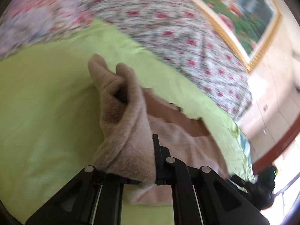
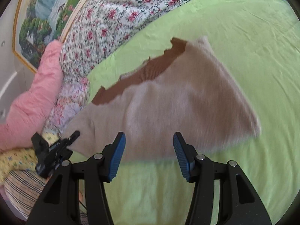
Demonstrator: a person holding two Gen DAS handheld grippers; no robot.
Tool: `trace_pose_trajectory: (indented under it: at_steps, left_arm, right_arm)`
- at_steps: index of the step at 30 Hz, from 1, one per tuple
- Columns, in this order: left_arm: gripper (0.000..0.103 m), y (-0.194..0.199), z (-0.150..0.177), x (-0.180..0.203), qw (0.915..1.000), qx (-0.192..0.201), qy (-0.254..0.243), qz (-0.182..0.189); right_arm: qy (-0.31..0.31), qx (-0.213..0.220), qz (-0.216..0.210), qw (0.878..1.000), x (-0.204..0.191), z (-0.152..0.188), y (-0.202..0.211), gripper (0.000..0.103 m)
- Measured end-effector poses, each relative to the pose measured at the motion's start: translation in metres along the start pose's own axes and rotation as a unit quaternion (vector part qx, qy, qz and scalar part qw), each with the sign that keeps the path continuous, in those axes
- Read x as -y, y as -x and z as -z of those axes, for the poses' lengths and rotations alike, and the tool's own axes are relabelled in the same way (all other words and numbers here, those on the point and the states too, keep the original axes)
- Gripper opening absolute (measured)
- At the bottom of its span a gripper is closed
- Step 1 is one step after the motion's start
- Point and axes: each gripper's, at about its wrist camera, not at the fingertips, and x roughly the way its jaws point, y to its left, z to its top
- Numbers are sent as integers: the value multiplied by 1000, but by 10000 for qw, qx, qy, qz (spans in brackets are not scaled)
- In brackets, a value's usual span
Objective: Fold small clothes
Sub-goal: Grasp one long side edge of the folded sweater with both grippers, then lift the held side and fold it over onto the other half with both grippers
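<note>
On the green bed sheet [image 2: 234, 46], the beige knit garment [image 2: 178, 103] lies spread with its dark brown ribbed trim [image 2: 150, 69] toward eleven o'clock in the right wrist view, one corner drawn off toward eight o'clock where the left hand-held gripper [image 2: 74, 134] pinches it. In the left wrist view that left hand-held gripper [image 1: 148, 168] is clenched on a bunched wad of the fuzzy cloth, which stands up from between its jaws toward twelve o'clock. The right hand-held gripper [image 2: 149, 150] is released, its blue pads [image 2: 117, 155] wide apart and nothing between them, hanging just above the near hem at six o'clock. The step in hand looks like carrying one side over to make the first fold. To do it well, the free gripper should probably take the matching corner on the near edge, biting only the layers meant to move, so both corners travel together and the fold line runs straight. The lifted wad is thick, so I would judge a slow, low sweep best, laying the cloth down from the crease outward rather than dropping it. The knit looks soft and clingy and may drag the sheet into wrinkles; keeping light tension between the two grips should prevent that. The floral quilt [image 2: 120, 18] and pink pillow [image 2: 37, 97] sit well clear, at ten and nine o'clock.
</note>
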Motion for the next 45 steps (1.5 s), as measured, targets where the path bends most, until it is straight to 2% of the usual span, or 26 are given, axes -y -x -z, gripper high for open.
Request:
trace_pose_trajectory:
  at_steps: [1, 4, 8, 9, 11, 13, 18, 24, 26, 30, 33, 36, 39, 42, 45]
  left_arm:
    - [6, -4, 1, 17, 9996, -44, -210, 165]
    - [6, -23, 12, 62, 9960, -242, -775, 362]
    - [6, -58, 37, 100, 9892, -670, -1154, 610]
    - [6, -71, 47, 106, 9870, -834, -1238, 590]
    - [6, -87, 60, 109, 9840, -1105, -1270, 580]
    - [6, -94, 68, 106, 9831, -1215, -1253, 559]
    - [6, -90, 64, 99, 9843, -1188, -1098, 710]
    - [6, -81, 60, 98, 9835, -1155, -1222, 663]
    - [6, -79, 55, 104, 9835, -1107, -1265, 668]
    - [6, -70, 43, 130, 9802, -969, -1438, 958]
    - [7, -75, 44, 162, 9740, -947, -1585, 1310]
    - [7, -89, 60, 189, 9675, -1042, -1697, 1559]
    - [7, -116, 84, 201, 9629, -1365, -1752, 1535]
    - [7, -139, 105, 204, 9575, -1729, -1831, 1405]
    - [7, -146, 117, 201, 9569, -1809, -1879, 1275]
  right_arm:
    - [-51, -25, 82, 10000, 6, -11, -2, 54]
    - [-92, -125, 32, 9999, 13, -34, -8, 54]
    - [-92, -285, -244, 9993, 18, -60, -22, 54]
    - [-142, -430, -436, 9980, 19, -66, -31, 54]
    - [-264, -622, -660, 9955, 22, -73, -44, 54]
    - [-287, -863, -861, 9921, 21, -78, -65, 54]
    - [-181, -1384, -1040, 9847, 5, -81, -115, 54]
    - [-80, -1646, -1356, 9770, -21, -94, -164, 53]
    - [-48, -1693, -1351, 9762, -26, -101, -173, 18]
    - [479, -1256, -1484, 9797, -48, -125, -136, 17]
    - [836, -892, -1392, 9827, -53, -143, -98, 16]
    - [1100, -584, -1095, 9862, -37, -156, -64, 16]
    - [1071, -615, -657, 9902, -1, -156, -56, 16]
    - [1030, -815, -181, 9912, 39, -146, -67, 16]
    - [862, -915, -144, 9920, 62, -138, -74, 16]
